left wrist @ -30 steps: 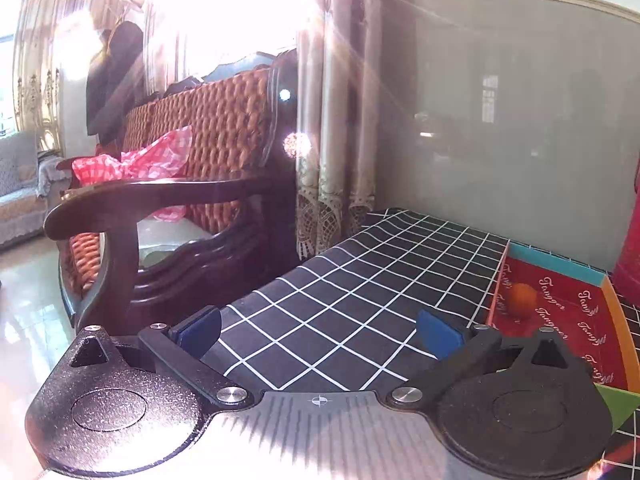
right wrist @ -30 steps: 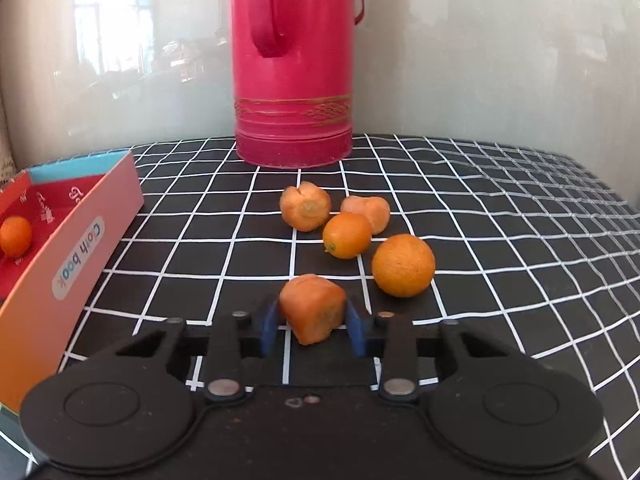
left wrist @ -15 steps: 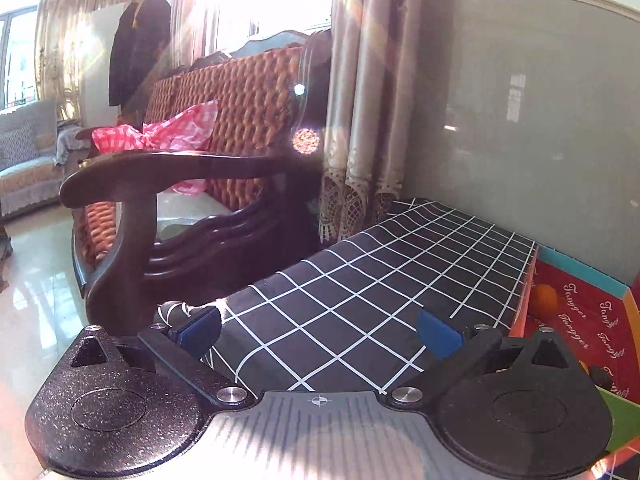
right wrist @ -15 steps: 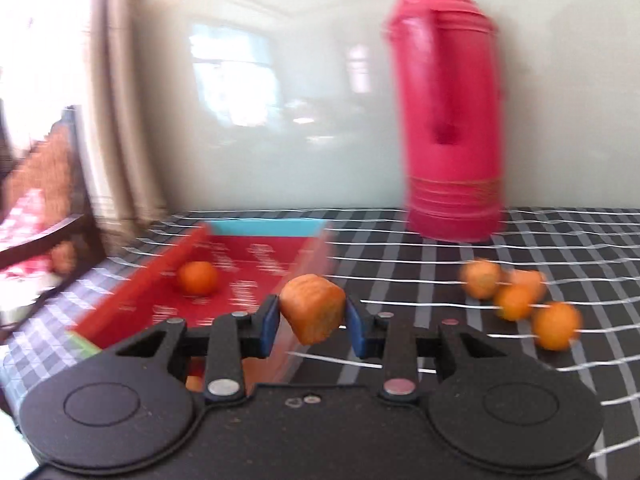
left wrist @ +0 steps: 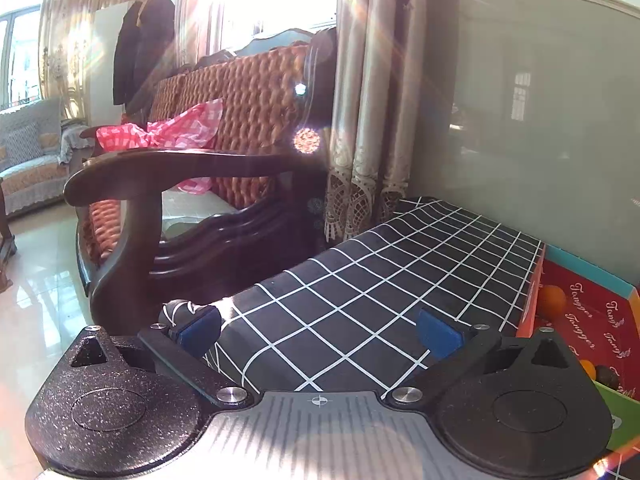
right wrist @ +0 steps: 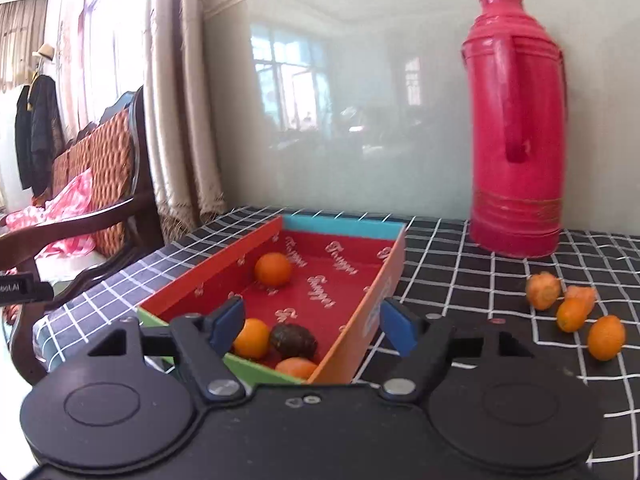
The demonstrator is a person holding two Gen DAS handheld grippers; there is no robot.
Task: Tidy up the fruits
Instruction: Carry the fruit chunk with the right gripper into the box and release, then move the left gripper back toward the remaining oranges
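Right gripper (right wrist: 314,326) hung over the near end of the red box (right wrist: 376,280), jaws just opened wide, nothing between them; four fruits (right wrist: 273,269) lay in the box; four more fruits (right wrist: 606,337) sat right of it on the checked counter (right wrist: 500,276), near the red flask (right wrist: 516,128); left gripper (left wrist: 318,332) jaws wide, empty, over the counter's left end.

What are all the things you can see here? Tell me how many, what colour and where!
box: one, red inside, on the checked cloth.
orange fruits in box: three; one far, two near.
dark fruit: one, brown, near end of box.
loose orange fruits: four, on cloth right of box.
flask: one, pink-red, by the wall.
chair: one, dark wood, left of table.
left tongs: open, empty.
right tongs: just opened, empty, over box.
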